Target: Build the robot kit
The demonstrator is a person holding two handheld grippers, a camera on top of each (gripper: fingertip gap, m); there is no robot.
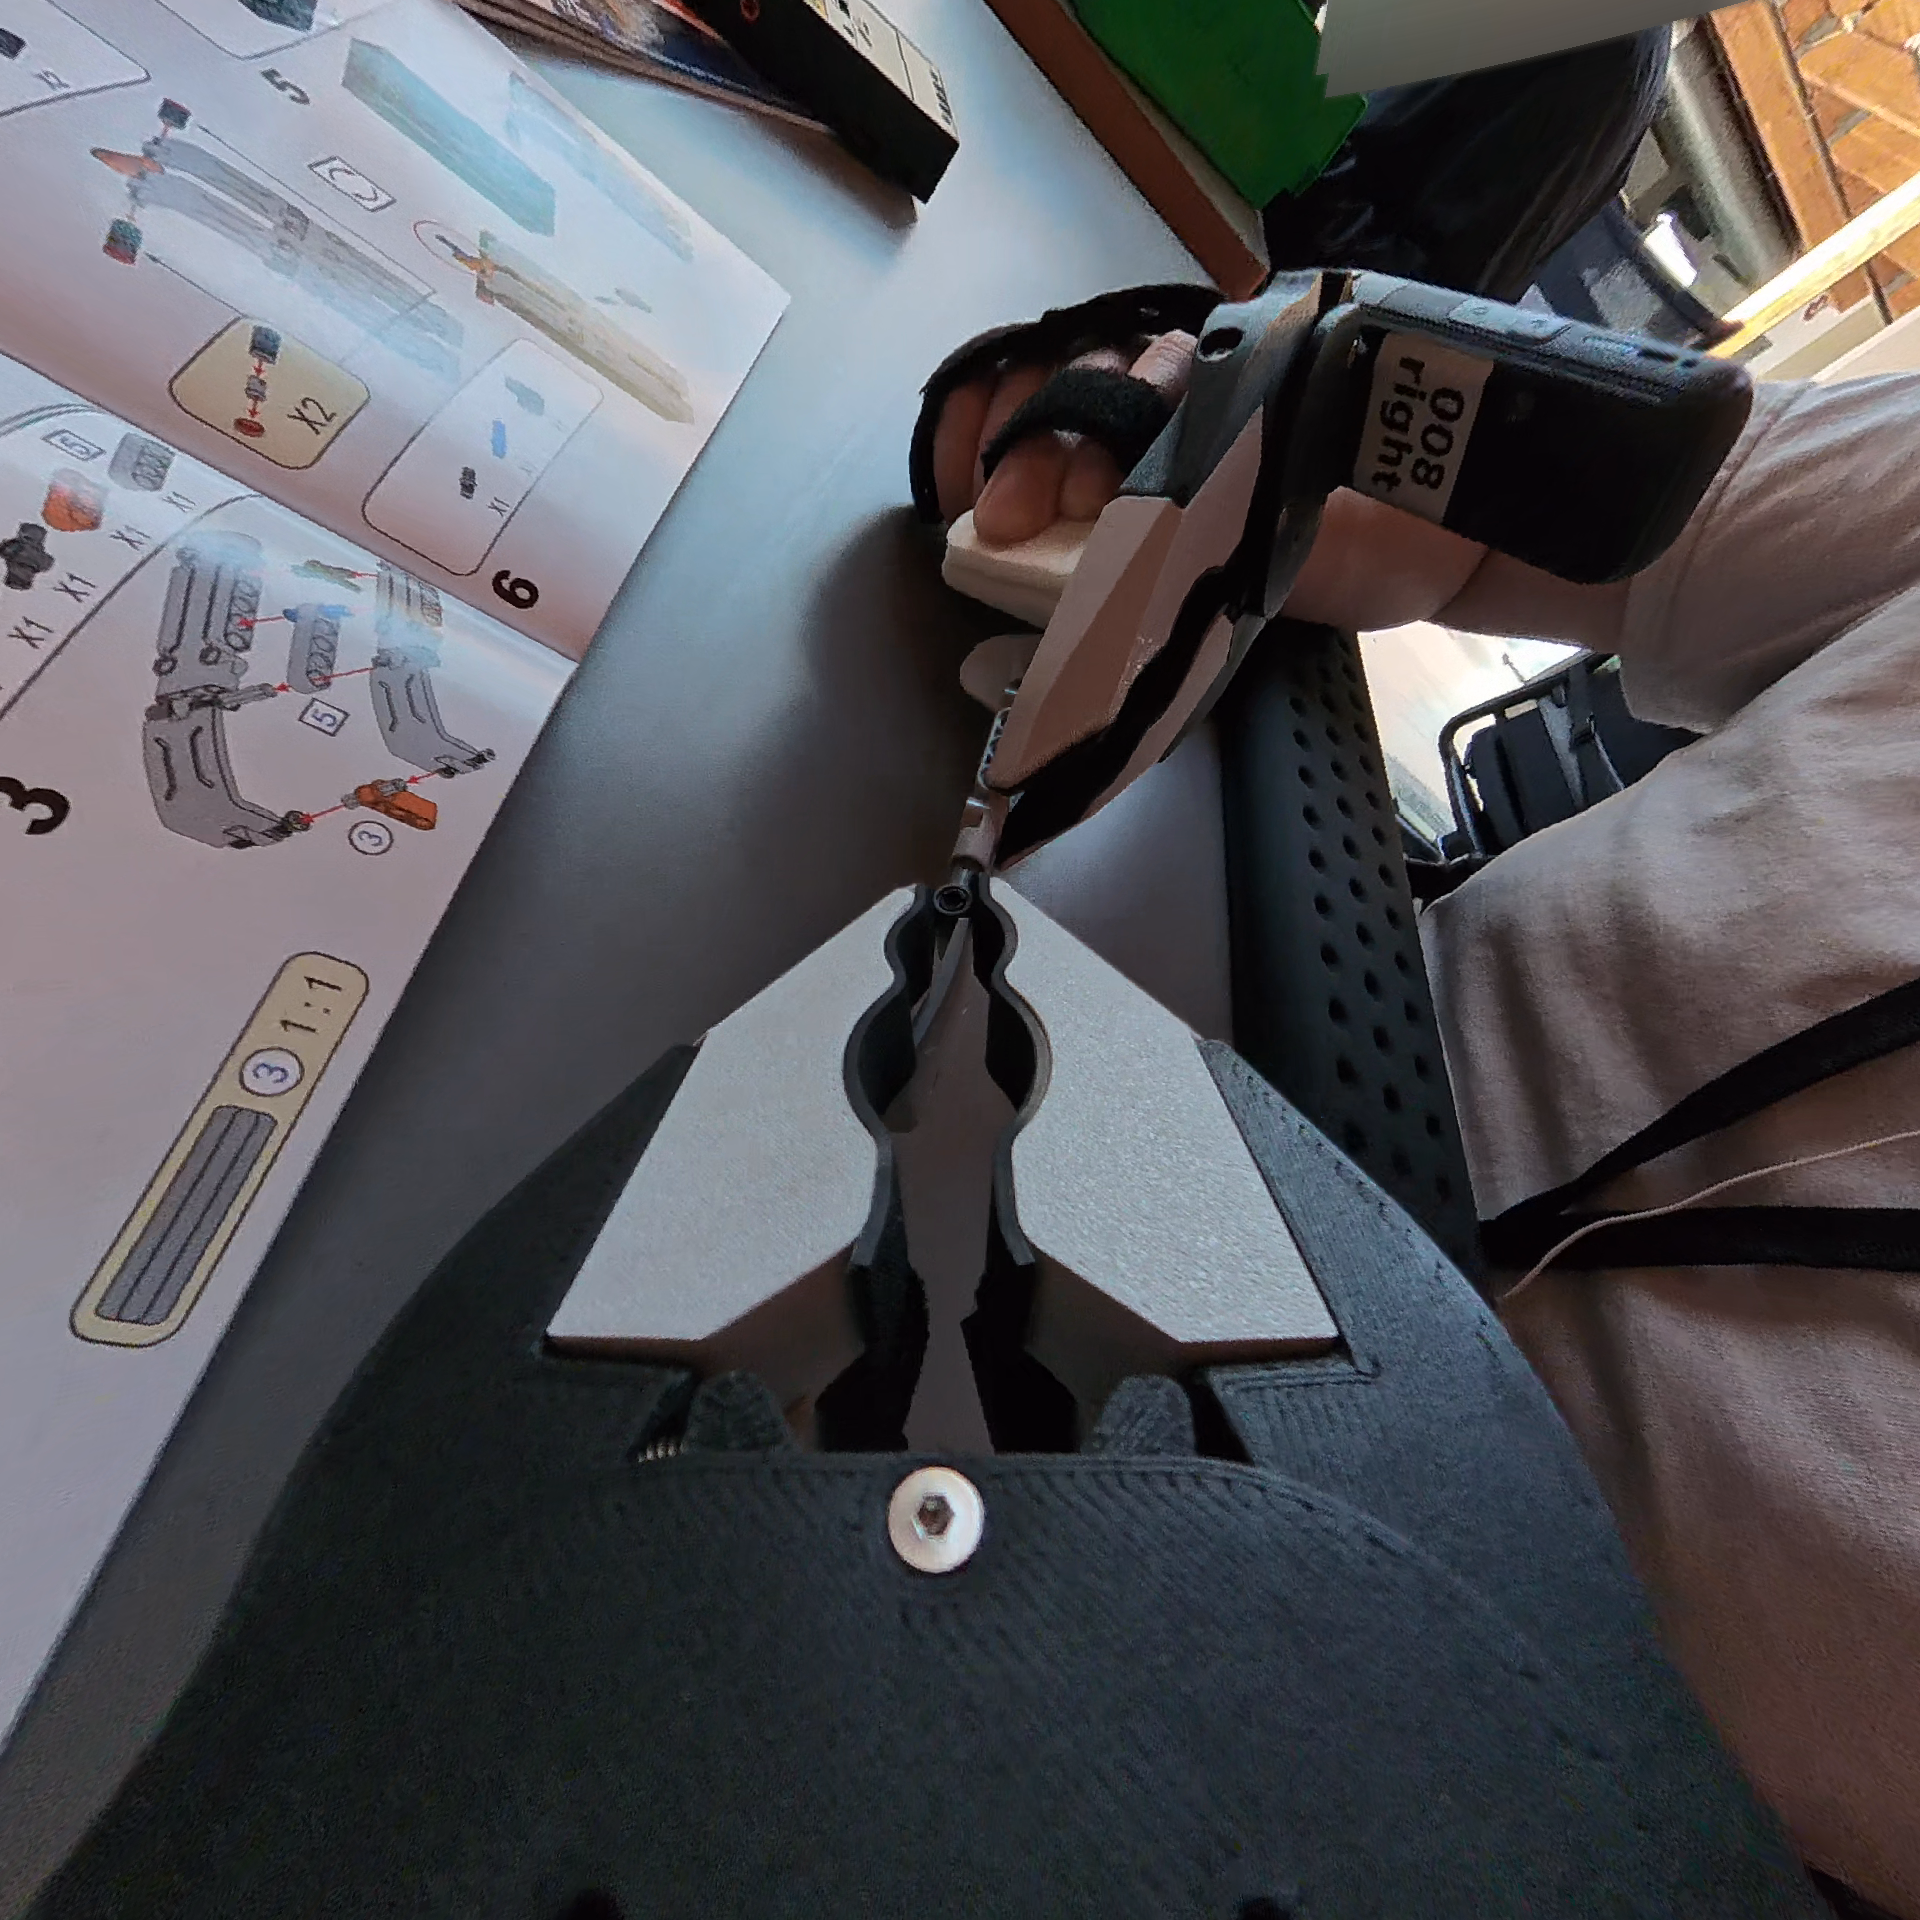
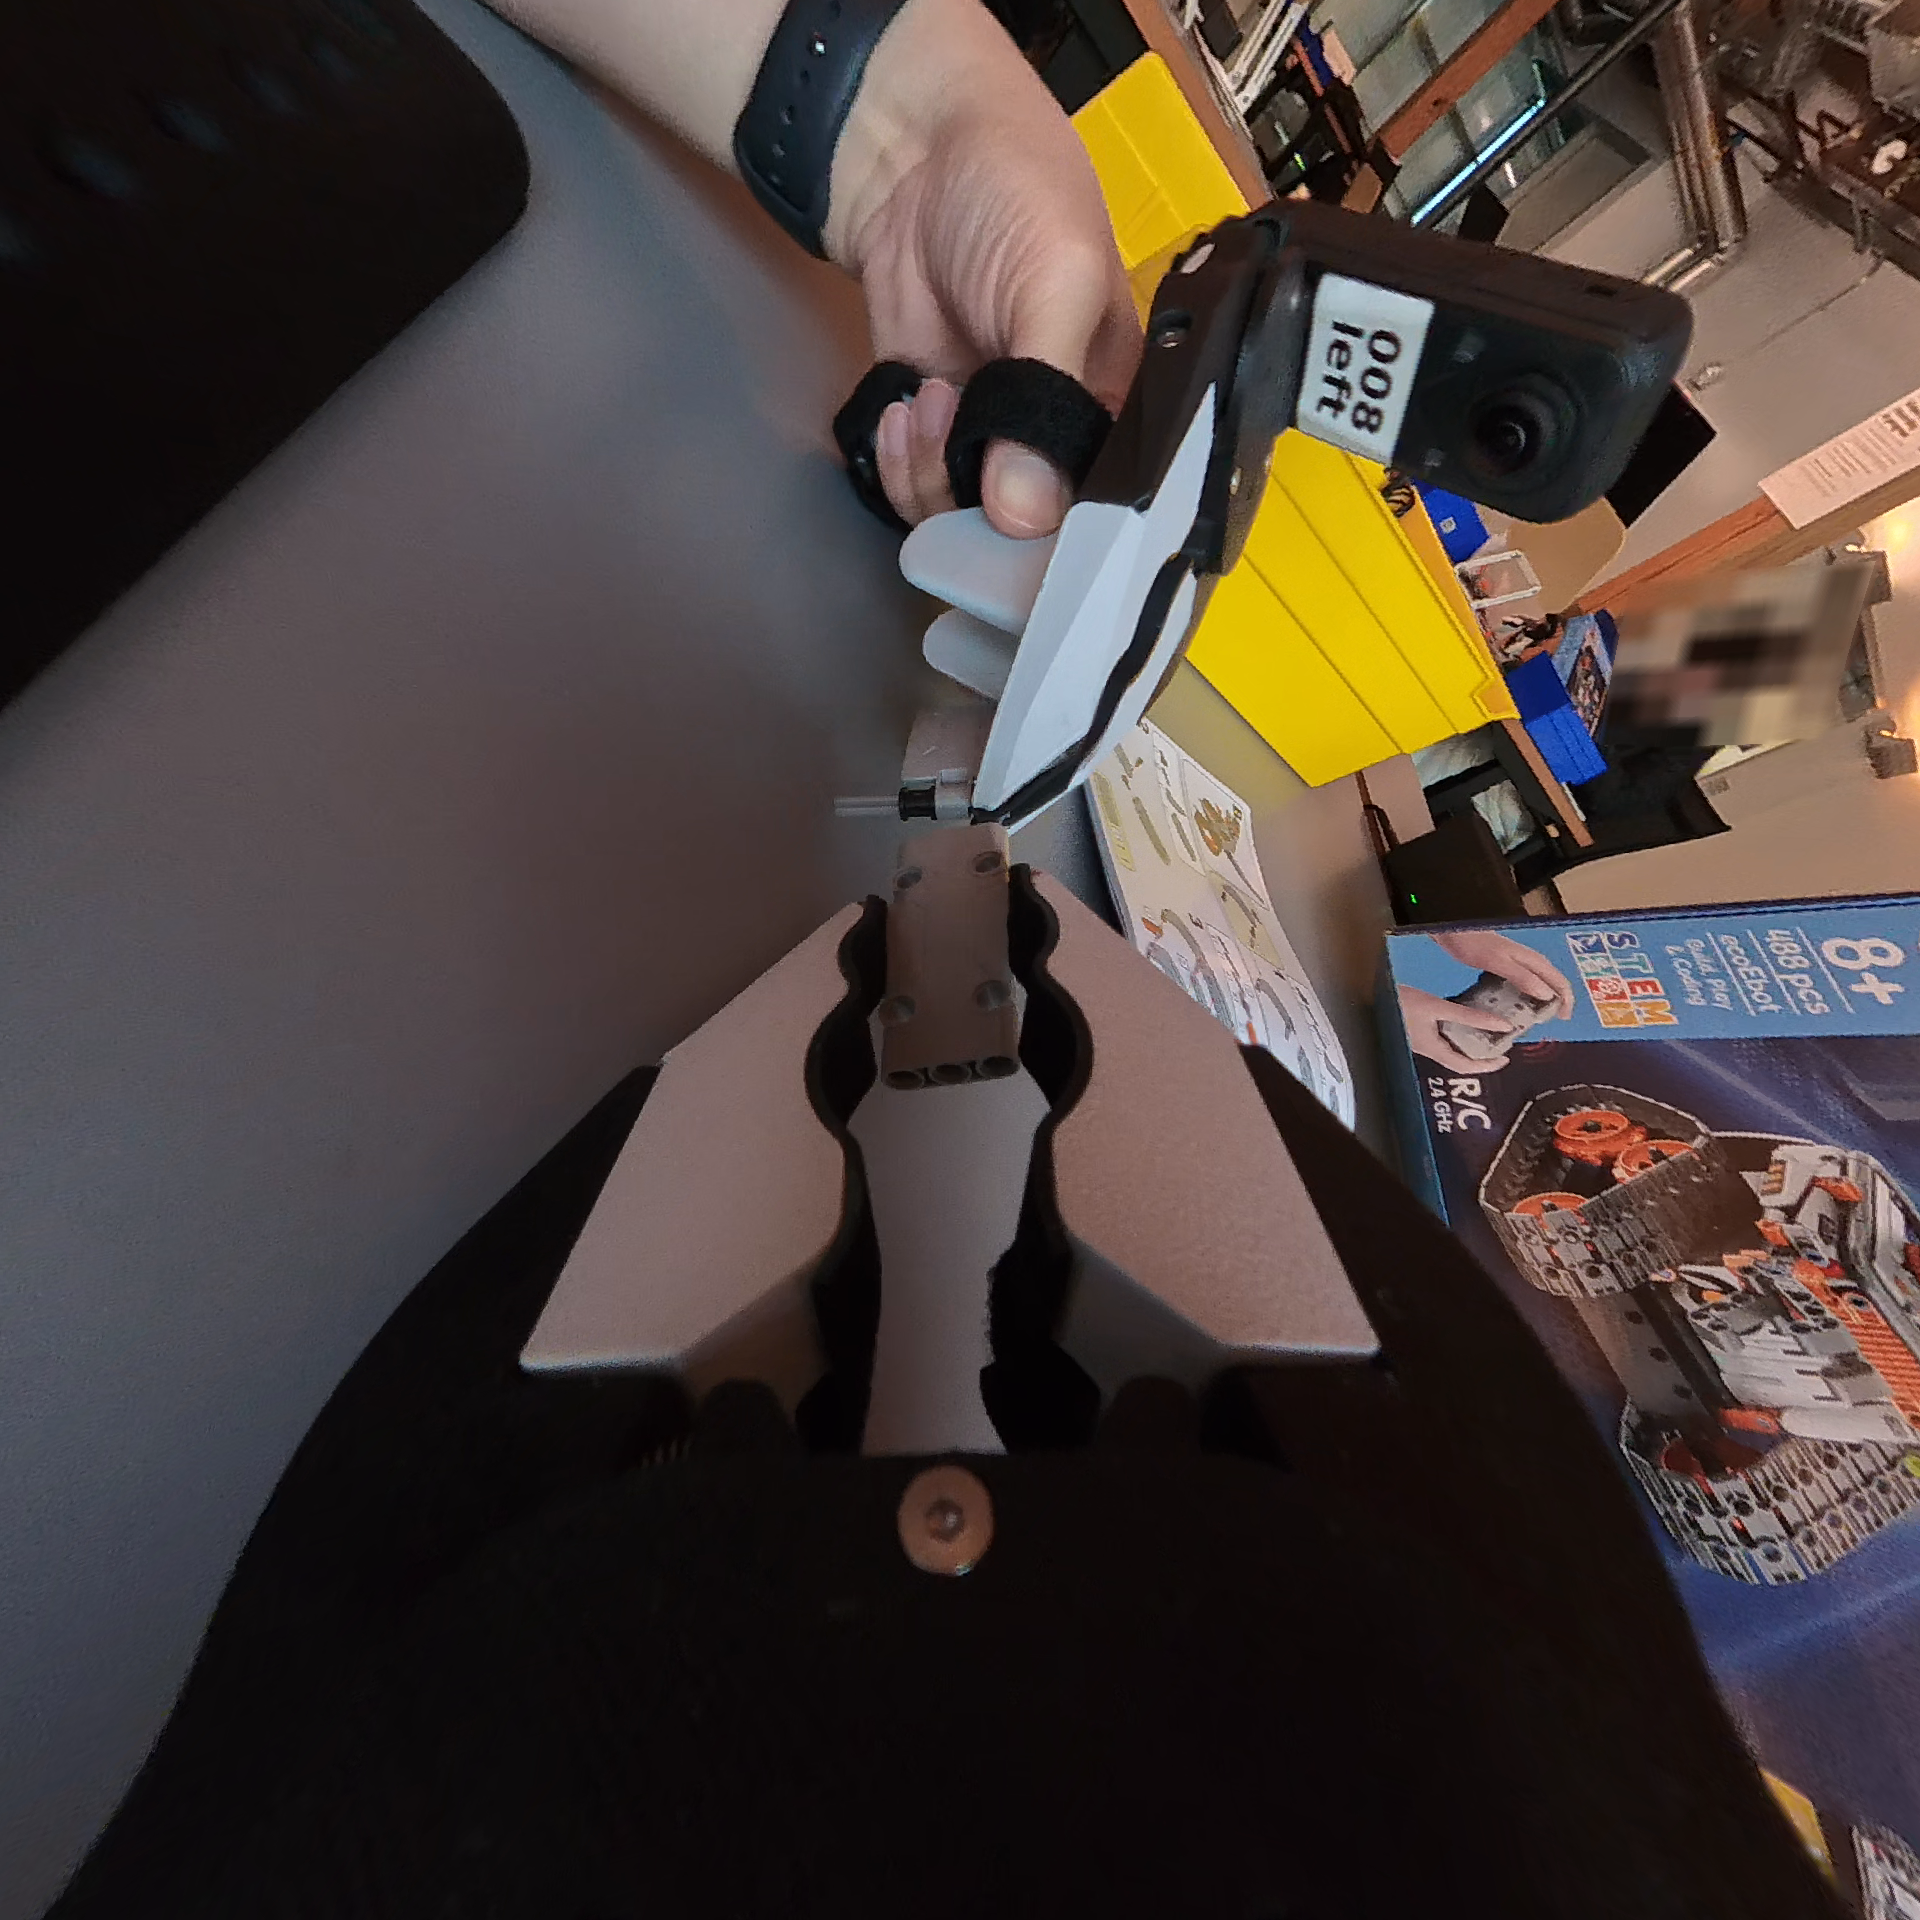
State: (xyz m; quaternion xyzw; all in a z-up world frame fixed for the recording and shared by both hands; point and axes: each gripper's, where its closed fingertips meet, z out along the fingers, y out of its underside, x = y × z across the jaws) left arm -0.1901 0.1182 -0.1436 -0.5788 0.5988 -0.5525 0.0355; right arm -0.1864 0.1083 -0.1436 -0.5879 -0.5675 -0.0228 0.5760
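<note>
right gripper clamps grey block | left gripper pinches small pin (just beyond)

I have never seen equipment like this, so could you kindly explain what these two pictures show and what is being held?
There is no robot here: a person holds a hand-operated gripper in each hand, each with a camera that looks forward along its two fingers.

The left wrist view looks along the left gripper. It is shut on a small black pin. Opposite is the right hand with its own gripper. An instruction booklet lies open on the grey table.

The right wrist view looks along the right gripper. It is shut on a grey building block with holes. The left hand, with a black wristband, brings the pin up close to the block's far end; I cannot tell whether they touch. A blue toy kit box and yellow bins stand to the right.
</note>
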